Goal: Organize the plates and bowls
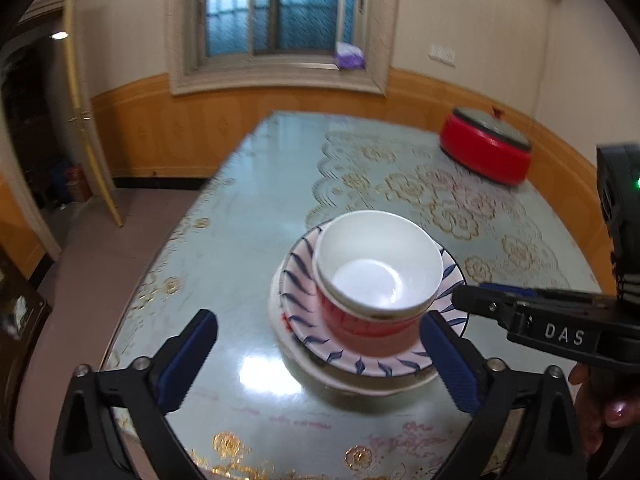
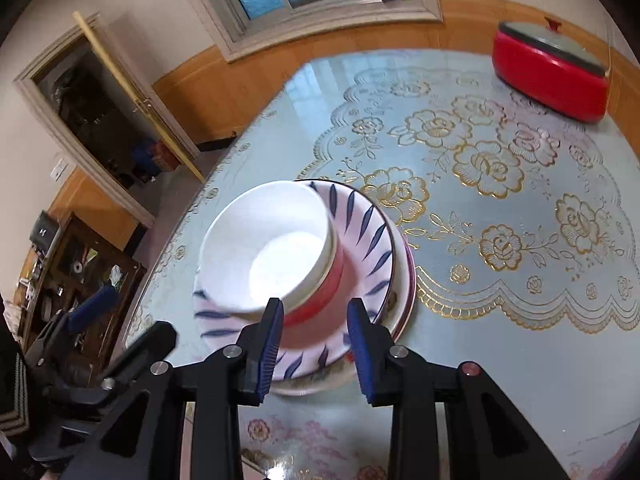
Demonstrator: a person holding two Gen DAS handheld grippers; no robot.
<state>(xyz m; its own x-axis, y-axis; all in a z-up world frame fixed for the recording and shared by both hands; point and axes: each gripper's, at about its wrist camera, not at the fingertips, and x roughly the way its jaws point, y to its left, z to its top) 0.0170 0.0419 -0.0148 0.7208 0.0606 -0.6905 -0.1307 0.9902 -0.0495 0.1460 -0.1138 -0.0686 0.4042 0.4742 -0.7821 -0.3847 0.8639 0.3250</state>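
Left gripper (image 1: 316, 356): jaws wide apart, empty | Right gripper (image 2: 316, 344): jaws slightly apart, empty | Red bowl (image 1: 372, 280): upright atop stacked plates (image 1: 380, 360), 12 o'clock of both grippers | Table (image 1: 248, 200): red lidded pot (image 1: 486, 146) at 2 o'clock.

Table (image 2: 500, 320): plate stack (image 2: 402, 280), red pot (image 2: 552, 76).

Stacked plates (image 2: 376, 236) with nested bowls (image 2: 272, 248) block table's (image 2: 520, 360) near-left edge. Red lidded pot (image 2: 552, 76) occupies far-right corner. Broad clear tabletop between them.
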